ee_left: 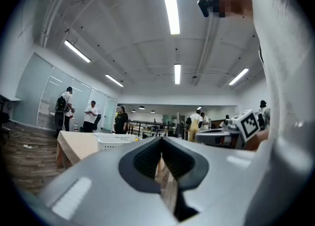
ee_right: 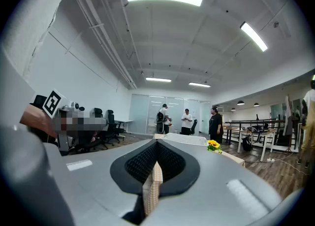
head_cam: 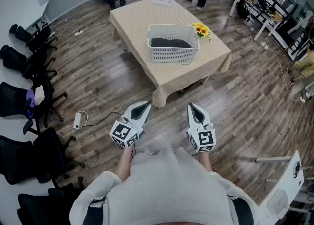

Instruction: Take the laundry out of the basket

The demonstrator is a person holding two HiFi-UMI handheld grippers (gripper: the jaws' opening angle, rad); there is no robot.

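The beige checked cloth-covered surface (head_cam: 132, 23) stands well ahead on the wooden floor. A white perforated plastic basket (head_cam: 172, 56) sits toward its near right edge, beside yellow flowers (head_cam: 201, 30) at the right corner. The dark, crumpled laundry (head_cam: 169, 43) lies low inside the basket, its long axis along the basket's length, left to right in the head view, with no clear pointing end. The left hand-held gripper (head_cam: 145, 105) and right hand-held gripper (head_cam: 192, 106) are both closed and empty, well short of the surface. The approach seems the step: walk close, open the jaws above the rim, and reach down along that axis.
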